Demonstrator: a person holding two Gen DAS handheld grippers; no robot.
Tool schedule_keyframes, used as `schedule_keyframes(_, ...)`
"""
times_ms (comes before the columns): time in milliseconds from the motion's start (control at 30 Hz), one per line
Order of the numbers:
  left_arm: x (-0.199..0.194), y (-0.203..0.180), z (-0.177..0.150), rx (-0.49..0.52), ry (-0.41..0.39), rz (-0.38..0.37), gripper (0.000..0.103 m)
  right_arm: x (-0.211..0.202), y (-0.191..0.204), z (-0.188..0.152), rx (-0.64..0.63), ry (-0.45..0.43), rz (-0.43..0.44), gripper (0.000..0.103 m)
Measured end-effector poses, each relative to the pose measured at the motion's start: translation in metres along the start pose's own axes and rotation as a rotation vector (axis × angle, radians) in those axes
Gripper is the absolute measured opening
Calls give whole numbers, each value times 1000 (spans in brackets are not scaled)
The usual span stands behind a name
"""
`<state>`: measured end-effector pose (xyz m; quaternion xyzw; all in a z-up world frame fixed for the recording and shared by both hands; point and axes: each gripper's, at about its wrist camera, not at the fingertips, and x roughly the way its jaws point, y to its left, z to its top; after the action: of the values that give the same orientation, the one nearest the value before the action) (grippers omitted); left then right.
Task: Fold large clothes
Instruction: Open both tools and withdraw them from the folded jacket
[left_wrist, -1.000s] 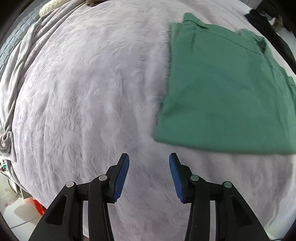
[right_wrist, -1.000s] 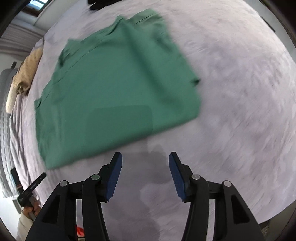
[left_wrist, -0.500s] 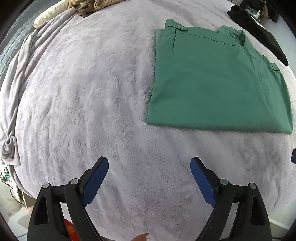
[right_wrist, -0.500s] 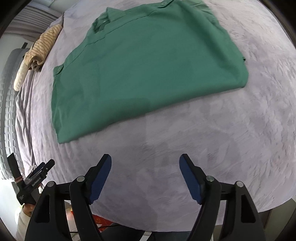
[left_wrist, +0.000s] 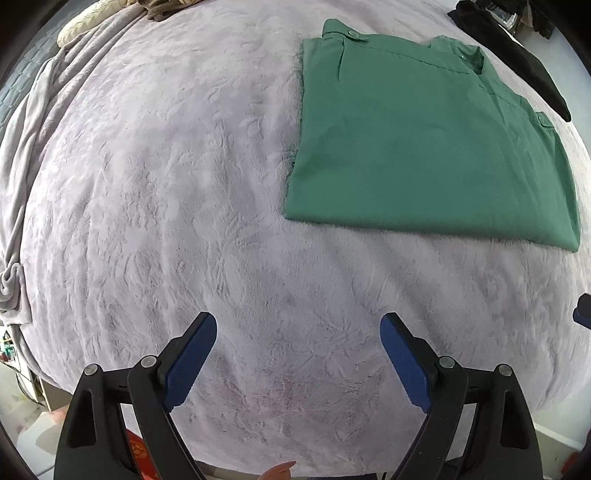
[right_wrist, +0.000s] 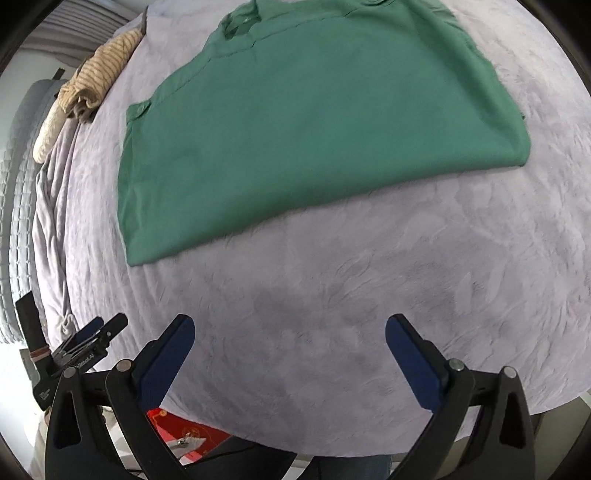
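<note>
The green shirt (left_wrist: 424, 147) lies folded flat on the bed (left_wrist: 166, 184), apart from both grippers. The left gripper (left_wrist: 298, 354) has its fingers wide apart with nothing between them. The right gripper (right_wrist: 290, 354) is opening its fingers, also empty.

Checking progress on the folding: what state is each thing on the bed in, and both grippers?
green shirt: folded flat into a rectangle, lying free on the bed
left gripper: open, empty
right gripper: opening, nothing between its fingers
striped garment: bunched up at the bed's edge
</note>
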<state>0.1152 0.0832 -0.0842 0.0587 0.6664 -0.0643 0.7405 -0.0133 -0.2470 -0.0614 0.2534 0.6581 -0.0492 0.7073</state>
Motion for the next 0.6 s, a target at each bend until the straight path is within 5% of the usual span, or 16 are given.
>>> schedule_keyframes(600, 24, 37, 23, -30, 21, -76, 91, 20, 11, -18, 76, 84, -9, 103)
